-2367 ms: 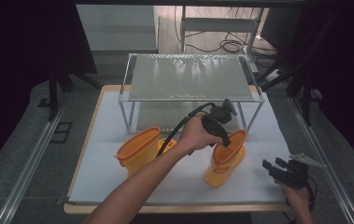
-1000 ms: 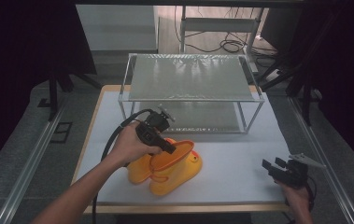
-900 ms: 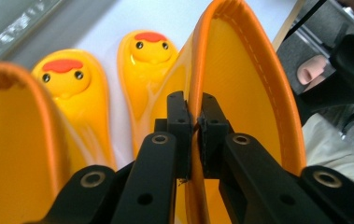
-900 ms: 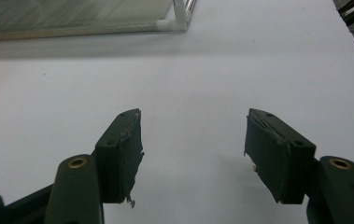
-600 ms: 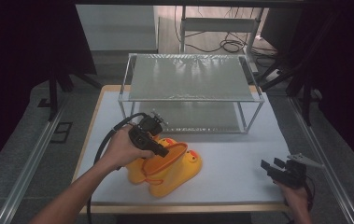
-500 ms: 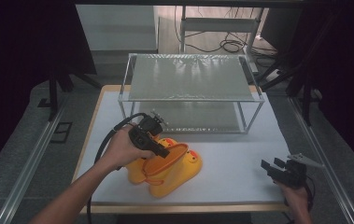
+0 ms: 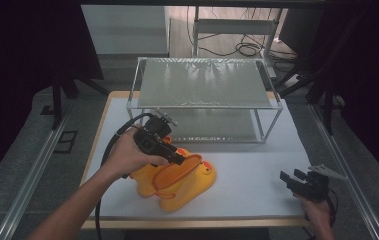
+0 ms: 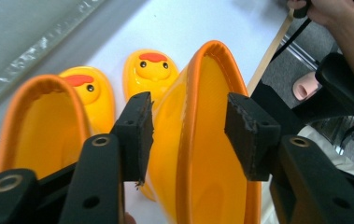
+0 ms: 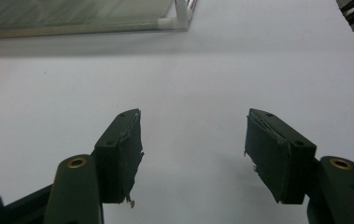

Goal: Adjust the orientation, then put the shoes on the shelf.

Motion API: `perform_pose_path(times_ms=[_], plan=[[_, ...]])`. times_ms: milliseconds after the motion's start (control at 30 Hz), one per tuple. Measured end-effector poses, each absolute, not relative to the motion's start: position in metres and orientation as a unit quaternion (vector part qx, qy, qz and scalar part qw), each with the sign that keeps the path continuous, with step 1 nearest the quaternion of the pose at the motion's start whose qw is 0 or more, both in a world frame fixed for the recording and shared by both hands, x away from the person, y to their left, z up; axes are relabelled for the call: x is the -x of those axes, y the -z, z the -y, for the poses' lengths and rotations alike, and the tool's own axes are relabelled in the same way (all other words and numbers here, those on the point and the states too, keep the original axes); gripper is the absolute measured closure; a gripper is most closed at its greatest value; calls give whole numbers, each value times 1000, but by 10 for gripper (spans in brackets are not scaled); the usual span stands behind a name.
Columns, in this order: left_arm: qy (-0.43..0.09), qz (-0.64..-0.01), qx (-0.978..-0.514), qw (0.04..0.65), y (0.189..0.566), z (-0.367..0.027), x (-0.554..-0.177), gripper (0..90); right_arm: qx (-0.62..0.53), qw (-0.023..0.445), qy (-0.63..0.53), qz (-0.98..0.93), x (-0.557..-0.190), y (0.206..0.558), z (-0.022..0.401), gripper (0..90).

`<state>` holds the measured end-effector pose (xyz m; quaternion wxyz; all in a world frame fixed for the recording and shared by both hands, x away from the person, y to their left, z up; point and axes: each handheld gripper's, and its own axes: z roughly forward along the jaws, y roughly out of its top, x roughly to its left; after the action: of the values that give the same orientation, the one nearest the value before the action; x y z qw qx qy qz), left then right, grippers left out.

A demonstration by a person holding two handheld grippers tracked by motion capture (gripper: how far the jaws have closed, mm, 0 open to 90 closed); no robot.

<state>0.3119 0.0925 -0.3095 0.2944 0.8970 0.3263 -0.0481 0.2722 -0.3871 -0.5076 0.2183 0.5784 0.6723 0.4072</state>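
Two yellow duck-faced rubber boots with orange rims sit side by side on the white table, the left boot [image 7: 144, 181] [image 8: 44, 126] and the right boot [image 7: 189, 176] [image 8: 198, 98], toes pointing right. My left gripper [image 7: 179, 158] [image 8: 191, 135] hovers at the right boot's opening. Its jaws have just been opening; the orange rim runs between them and the pads stand off it. My right gripper [image 7: 297, 181] [image 9: 193, 154] is open over bare table near the front right corner, with nothing between its jaws.
A metal-framed rack [image 7: 204, 82] with a mesh top and a lower shelf stands at the back of the white table [image 7: 257, 170]. The table's wooden front edge [image 7: 192, 223] runs just below the boots. A dark cable trails from the left gripper.
The left gripper carried one boot from the right to beside the other boot on the left, then its jaws came apart off the rim. The right gripper stayed put.
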Motion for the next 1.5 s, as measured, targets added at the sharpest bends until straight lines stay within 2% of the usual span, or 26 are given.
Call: perform_pose_path(times_ms=[733,1167,1500], plan=[[35,-350,-890,289,298,-132,-308,422,-577,218,-405,-675,-273,508,386,360],[92,-348,-891,277,319,-125,-319,358,-580,219,-405,-672,-273,509,387,360],[82,-341,-903,247,327,-111,-319,339,-580,219,-404,-672,-273,509,387,360]])
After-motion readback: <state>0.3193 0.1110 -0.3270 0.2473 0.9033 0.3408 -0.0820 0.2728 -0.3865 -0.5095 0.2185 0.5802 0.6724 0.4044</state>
